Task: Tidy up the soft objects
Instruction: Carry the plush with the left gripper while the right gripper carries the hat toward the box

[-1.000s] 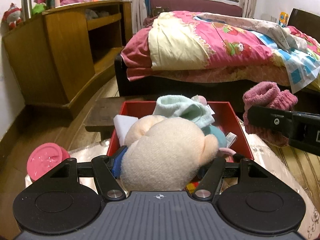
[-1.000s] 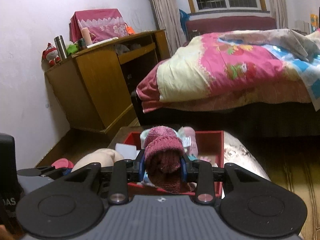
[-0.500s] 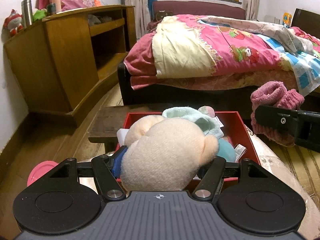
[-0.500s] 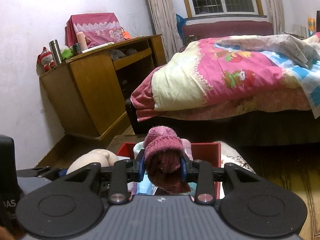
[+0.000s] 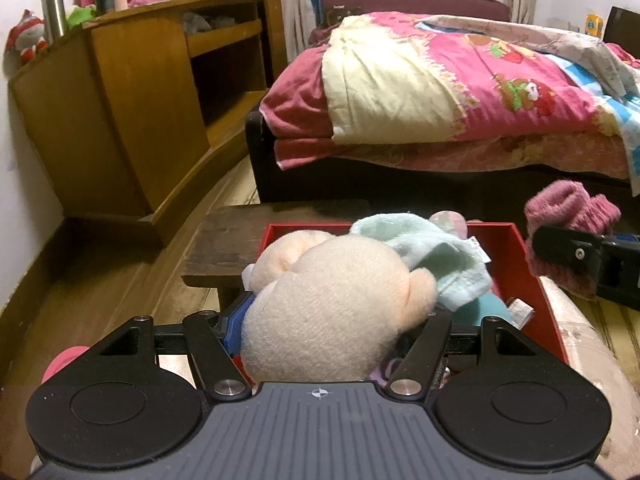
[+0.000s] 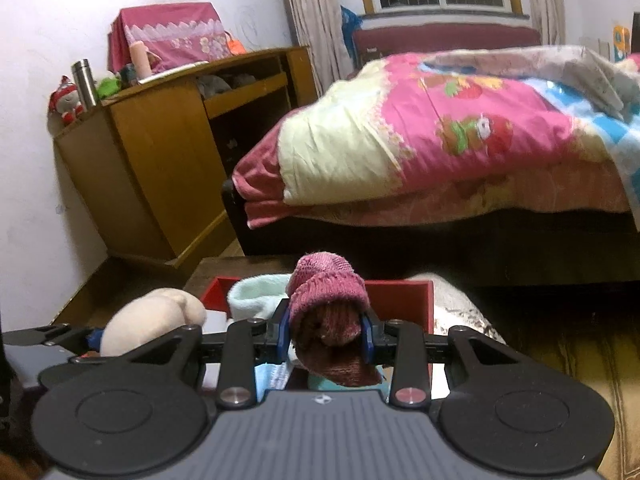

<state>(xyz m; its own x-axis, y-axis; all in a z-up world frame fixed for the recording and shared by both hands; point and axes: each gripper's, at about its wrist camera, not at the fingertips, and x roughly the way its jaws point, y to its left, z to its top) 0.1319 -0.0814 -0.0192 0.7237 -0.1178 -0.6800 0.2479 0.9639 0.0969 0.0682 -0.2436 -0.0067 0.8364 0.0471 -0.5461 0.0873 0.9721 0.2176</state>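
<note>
A: Two claws, both full. How does each one stand?

B: My left claw is clamped on a cream plush toy, which bulges up between the fingers and hides most of the gap. My right claw is clamped on a dark pink knitted sock, whose toe end pokes up past the blue pads while the rest droops below them.

A: And just beyond the fingers?

B: Ahead of and below both claws sits the red box. A pale mint cloth lies in it, just past the plush toy and touching it. From the left claw, the right claw holds the sock off to the right, above the box's right edge.

A: Farther out?

B: A dark wooden bench lies beyond the box's far left corner. Past that stands a bed with a pink quilt, and ahead to the left a wooden cabinet against the wall.
</note>
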